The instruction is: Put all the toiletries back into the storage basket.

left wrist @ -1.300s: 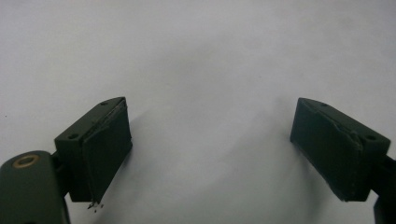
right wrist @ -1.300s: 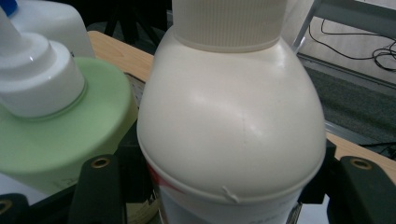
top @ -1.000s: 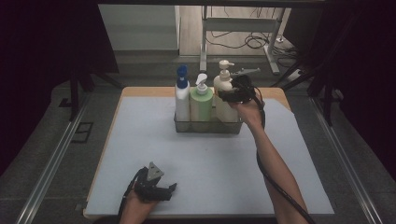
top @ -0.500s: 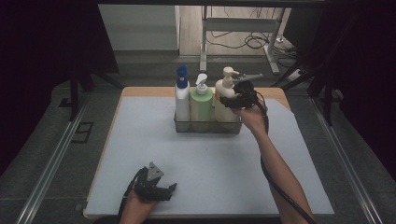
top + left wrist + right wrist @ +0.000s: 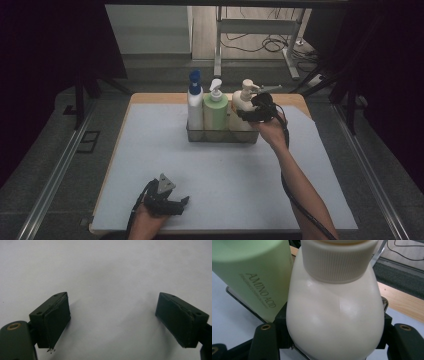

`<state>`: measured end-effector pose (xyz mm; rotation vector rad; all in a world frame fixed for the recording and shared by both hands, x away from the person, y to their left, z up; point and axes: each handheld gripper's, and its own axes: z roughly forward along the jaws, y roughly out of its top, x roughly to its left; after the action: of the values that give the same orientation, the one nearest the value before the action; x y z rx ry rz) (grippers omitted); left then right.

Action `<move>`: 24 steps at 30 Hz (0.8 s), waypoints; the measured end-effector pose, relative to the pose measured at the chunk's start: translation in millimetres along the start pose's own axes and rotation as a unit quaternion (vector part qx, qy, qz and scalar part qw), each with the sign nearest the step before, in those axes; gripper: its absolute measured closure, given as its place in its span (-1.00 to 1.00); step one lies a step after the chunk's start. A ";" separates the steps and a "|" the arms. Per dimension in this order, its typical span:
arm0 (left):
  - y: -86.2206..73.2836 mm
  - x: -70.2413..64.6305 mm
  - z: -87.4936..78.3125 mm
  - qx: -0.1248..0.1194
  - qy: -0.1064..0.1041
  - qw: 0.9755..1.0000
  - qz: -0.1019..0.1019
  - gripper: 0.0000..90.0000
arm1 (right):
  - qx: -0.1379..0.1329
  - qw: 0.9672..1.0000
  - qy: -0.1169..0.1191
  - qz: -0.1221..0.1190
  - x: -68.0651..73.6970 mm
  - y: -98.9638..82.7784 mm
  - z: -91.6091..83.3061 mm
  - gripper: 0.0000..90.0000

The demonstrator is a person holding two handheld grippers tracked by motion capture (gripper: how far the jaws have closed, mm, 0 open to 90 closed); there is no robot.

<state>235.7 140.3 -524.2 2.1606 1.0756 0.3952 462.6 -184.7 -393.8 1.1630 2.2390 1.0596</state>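
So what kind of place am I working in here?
Probably a lab or recording workspace, not a home: a white-topped table in a metal frame, loose cables on the floor, dark surrounds.

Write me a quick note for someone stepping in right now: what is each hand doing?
Right gripper: shut on the cream bottle, which stands at the right end of the clear bin beside the green bottle and the blue-capped bottle.
Left gripper: open, nothing in it, low over the white mat at the near edge.
Done: grip made.
Left: probably lifting the bottle out.
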 end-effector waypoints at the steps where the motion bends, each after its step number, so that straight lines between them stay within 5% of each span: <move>1: 0.0 0.0 -0.1 0.000 0.000 1.000 0.000 -0.73 | 0.004 1.000 -0.001 -0.001 -0.2 -1.6 1.3 -0.18; 19: 0.0 0.0 0.0 0.000 0.000 1.000 0.000 -0.73 | 0.007 1.000 0.002 0.004 -3.5 -5.1 5.1 -0.22; 24: 0.1 0.1 0.0 0.000 0.000 1.000 0.000 -0.73 | -0.006 1.000 0.022 0.017 -8.4 -9.5 4.6 -0.31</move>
<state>235.8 140.3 -524.2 2.1613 1.0751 0.3950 465.5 -193.0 -404.0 1.1866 2.2505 1.1220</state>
